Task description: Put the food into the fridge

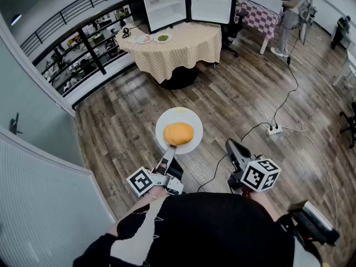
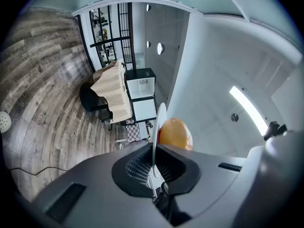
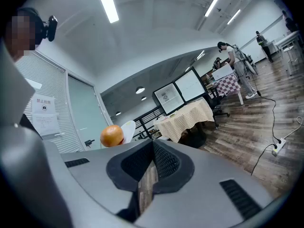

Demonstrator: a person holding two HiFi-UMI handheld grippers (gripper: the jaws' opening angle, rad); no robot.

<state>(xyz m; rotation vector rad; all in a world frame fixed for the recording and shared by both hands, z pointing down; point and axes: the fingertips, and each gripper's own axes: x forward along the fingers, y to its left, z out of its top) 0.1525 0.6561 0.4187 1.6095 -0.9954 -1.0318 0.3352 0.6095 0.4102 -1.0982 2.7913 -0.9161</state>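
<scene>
Since the fridge (image 1: 164, 5) stands well ahead of me with its door (image 1: 211, 1) swung open, the carry, as I judge it, runs straight forward over the wooden floor. The round table (image 1: 181, 52) in its checked cloth sits just in front of the fridge, so I'd have to go around or reach over it.

The white plate (image 1: 192, 121) lies level, directly ahead of my left gripper (image 1: 168, 148), which grips it by the near rim. The plate is round, so no long axis matters; keeping it flat does. The food (image 1: 178, 133), an orange mound, sits near the plate's middle.

My right gripper (image 1: 231, 144) hangs just beside it to the right, jaws together on nothing, pointing slightly down. Left is the working hand; right is free for the door if needed.

The head view gives the plate's whole face and the clear path. The left gripper view shows the plate only edge-on as a thin white line between the pads (image 2: 142, 167), with the food bulging past it. The right gripper view catches the food off to its left, plus a person (image 3: 237, 68) standing at a far table.
</scene>
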